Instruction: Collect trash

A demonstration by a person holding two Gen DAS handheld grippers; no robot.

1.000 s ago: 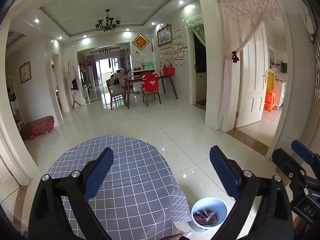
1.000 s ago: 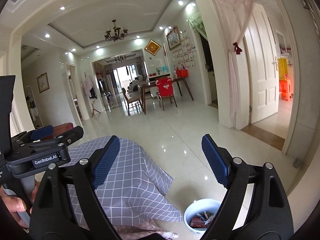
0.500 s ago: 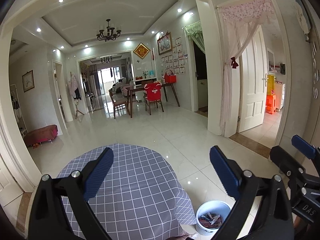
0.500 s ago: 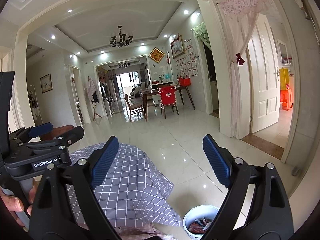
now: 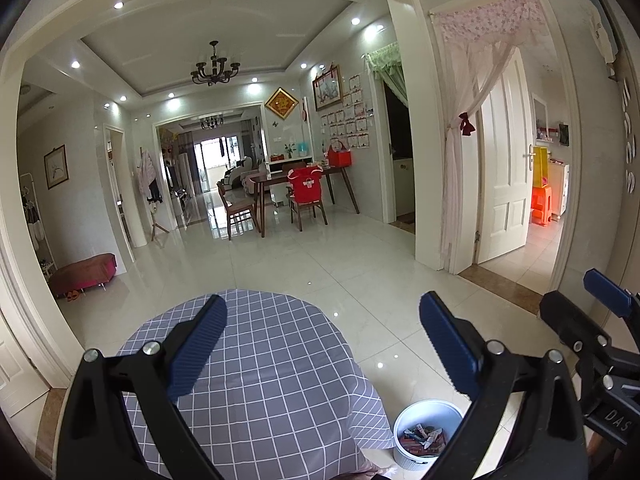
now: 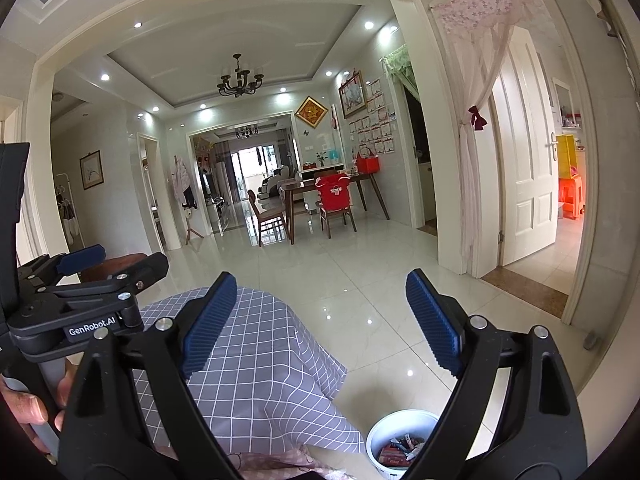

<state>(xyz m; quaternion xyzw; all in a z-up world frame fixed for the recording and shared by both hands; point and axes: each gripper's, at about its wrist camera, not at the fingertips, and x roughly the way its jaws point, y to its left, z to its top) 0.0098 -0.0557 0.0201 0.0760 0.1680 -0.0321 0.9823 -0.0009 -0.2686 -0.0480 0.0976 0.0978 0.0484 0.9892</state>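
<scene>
both the left gripper (image 5: 323, 350) and the right gripper (image 6: 316, 320) are wide apart and empty, and the light, crinkly trash (image 5: 423, 437) sits in the white bin (image 5: 412, 412) on the floor beside the table with the checked cloth (image 5: 260, 380), best pinched gently at an edge.

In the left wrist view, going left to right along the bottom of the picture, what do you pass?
Left gripper's near finger → checked grey tablecloth → white bin holding wrappers → left gripper's other finger → right gripper at the edge.
</scene>
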